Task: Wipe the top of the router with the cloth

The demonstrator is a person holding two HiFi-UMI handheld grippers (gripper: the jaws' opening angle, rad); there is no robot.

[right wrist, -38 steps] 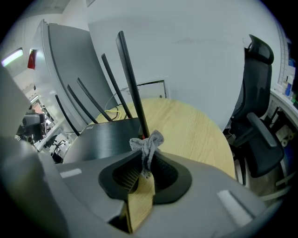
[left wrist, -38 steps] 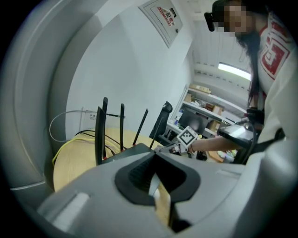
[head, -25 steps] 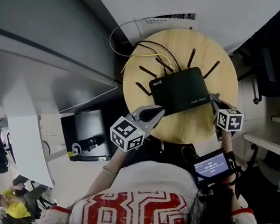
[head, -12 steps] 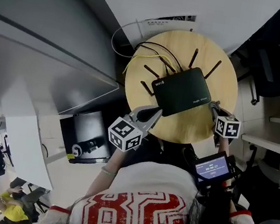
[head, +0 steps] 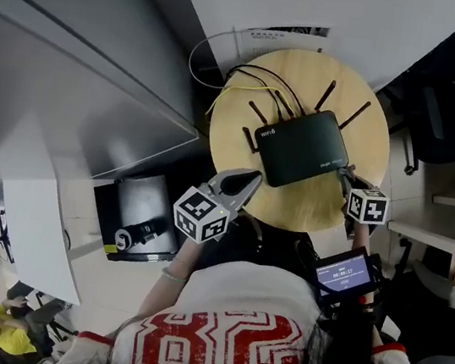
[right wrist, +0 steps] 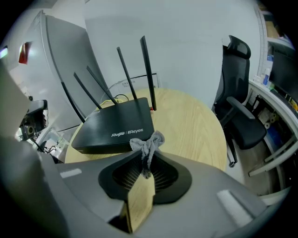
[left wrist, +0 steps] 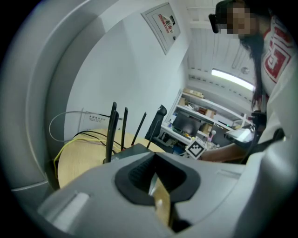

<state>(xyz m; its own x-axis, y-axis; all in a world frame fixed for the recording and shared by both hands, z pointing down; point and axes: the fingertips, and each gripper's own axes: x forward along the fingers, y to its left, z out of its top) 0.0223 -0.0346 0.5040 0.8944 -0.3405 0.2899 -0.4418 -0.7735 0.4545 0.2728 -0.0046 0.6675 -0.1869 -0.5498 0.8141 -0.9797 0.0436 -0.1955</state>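
A black router (head: pixel 301 147) with several upright antennas lies on a round wooden table (head: pixel 327 203). In the right gripper view the router (right wrist: pixel 116 124) sits just ahead of my right gripper (right wrist: pixel 148 160), which is shut on a small bunched grey cloth (right wrist: pixel 149 143). The cloth hangs at the router's near edge, off its top. In the head view my right gripper (head: pixel 346 175) is at the router's right corner. My left gripper (head: pixel 247 180) is shut with nothing in it, just short of the router's left front corner (left wrist: pixel 136 149).
Black and yellow cables (head: pixel 243 81) run off the table's far side toward a wall. An office chair (right wrist: pixel 237 109) stands right of the table. A dark cabinet (head: pixel 142 206) sits on the floor to the left. A screen (head: pixel 341 275) is strapped near my right wrist.
My right gripper with the cloth has drawn back slightly toward me, off the router's right edge. The left gripper has hardly moved.
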